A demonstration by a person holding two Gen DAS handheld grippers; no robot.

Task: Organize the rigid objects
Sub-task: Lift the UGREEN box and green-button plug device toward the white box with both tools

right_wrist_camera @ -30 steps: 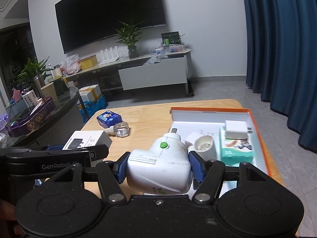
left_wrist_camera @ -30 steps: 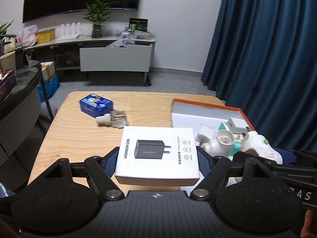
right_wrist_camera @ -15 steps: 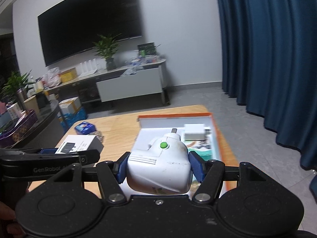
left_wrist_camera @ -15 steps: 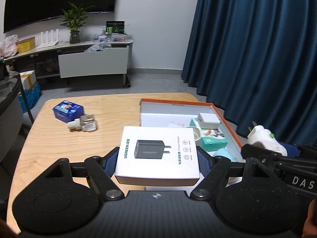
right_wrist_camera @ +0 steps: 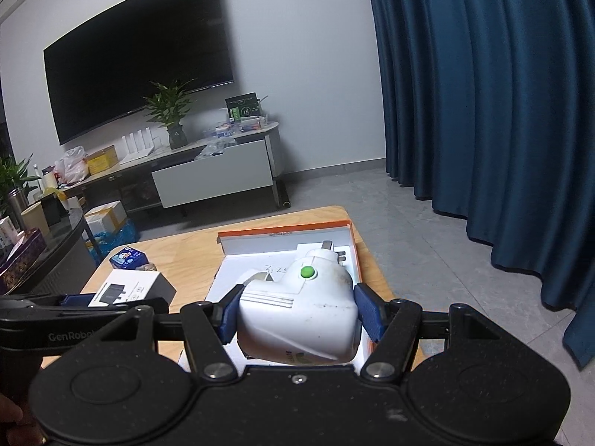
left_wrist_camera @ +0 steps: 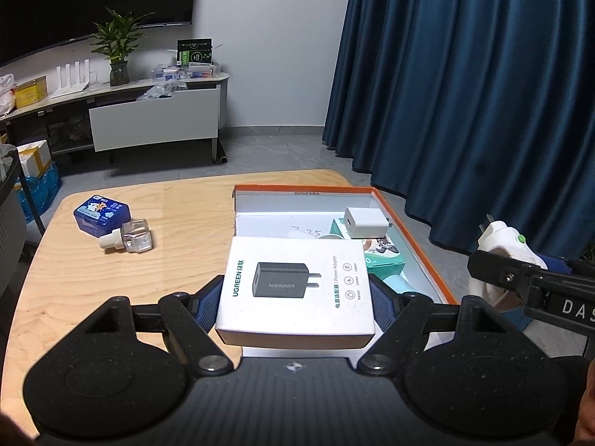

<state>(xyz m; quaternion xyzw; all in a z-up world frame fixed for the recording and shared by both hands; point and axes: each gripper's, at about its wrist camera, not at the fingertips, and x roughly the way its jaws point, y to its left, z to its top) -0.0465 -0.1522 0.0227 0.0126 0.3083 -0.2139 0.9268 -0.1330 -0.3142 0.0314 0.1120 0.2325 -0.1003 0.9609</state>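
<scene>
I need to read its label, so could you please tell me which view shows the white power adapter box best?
The left wrist view: the power adapter box sits centred between the left gripper's fingers, its printed top facing the camera. The right wrist view shows it small, angled and partly hidden at left.

We hold a white adapter box (left_wrist_camera: 295,286) in our left gripper (left_wrist_camera: 296,299); orange-rimmed tray (left_wrist_camera: 416,238), blue tin (left_wrist_camera: 101,213), clear bottle (left_wrist_camera: 128,237) on table (left_wrist_camera: 111,275).

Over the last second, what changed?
Both grippers swung right: the tray slid toward centre in both views, and the plug-in heater now sits over it. No grab or release: left gripper still clamps the adapter box, right gripper the heater. Blue tin and bottle unmoved.
</scene>
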